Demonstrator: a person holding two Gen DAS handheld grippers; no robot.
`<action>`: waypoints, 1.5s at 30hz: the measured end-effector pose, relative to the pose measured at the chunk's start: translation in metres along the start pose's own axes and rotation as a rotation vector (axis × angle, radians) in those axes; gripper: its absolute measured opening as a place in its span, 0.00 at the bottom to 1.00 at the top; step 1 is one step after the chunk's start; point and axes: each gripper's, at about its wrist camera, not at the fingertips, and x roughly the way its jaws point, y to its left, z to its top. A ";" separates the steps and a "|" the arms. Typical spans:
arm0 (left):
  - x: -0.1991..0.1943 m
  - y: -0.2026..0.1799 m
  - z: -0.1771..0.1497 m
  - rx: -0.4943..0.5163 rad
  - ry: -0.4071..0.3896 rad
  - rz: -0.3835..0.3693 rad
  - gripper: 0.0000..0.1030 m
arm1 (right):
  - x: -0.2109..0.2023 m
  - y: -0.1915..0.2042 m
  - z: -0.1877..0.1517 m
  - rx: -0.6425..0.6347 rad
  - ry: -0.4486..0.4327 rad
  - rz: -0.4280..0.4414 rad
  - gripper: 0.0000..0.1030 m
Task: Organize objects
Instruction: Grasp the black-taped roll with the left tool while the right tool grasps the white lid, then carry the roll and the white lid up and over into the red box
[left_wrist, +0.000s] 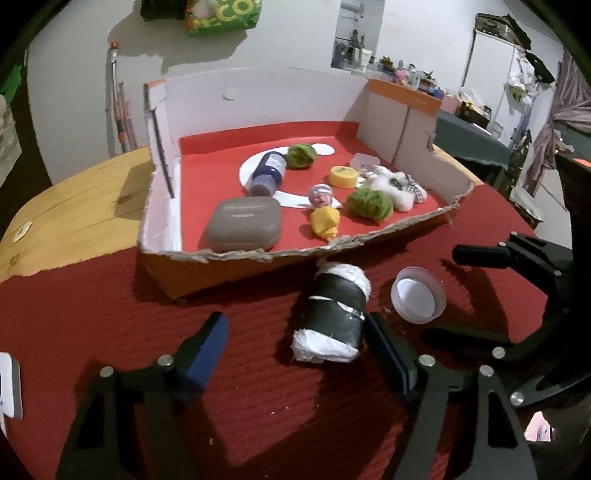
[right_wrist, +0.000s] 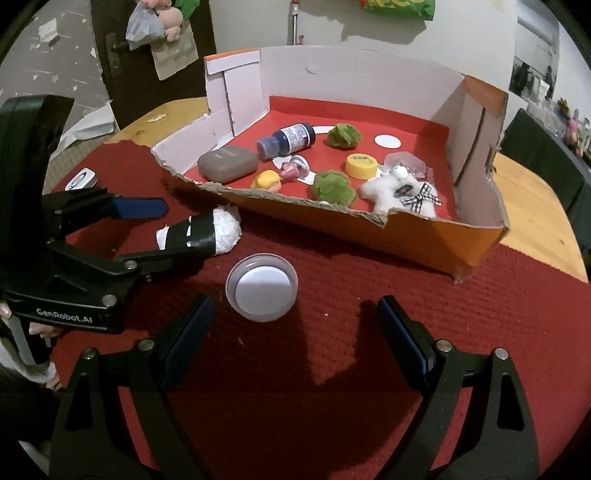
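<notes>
Where black tape wraps it — white bundle (left_wrist: 332, 317), ends bulging.

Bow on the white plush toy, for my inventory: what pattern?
Black-and-white check bow, clearest in the right wrist view.

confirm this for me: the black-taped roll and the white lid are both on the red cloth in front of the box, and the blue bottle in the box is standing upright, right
Not quite. The blue bottle lies on its side in the box, as the right wrist view shows. The black-taped roll and the white lid do sit on the red cloth in front of it.
</notes>
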 end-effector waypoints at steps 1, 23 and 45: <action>0.000 -0.001 0.000 0.007 0.000 -0.006 0.71 | 0.001 0.001 0.000 -0.009 0.002 -0.001 0.85; -0.004 -0.017 0.002 0.065 -0.014 -0.054 0.35 | 0.000 0.020 0.004 -0.113 -0.029 0.011 0.38; -0.030 -0.024 0.002 0.063 -0.069 -0.055 0.34 | -0.018 0.015 -0.001 -0.072 -0.050 0.017 0.38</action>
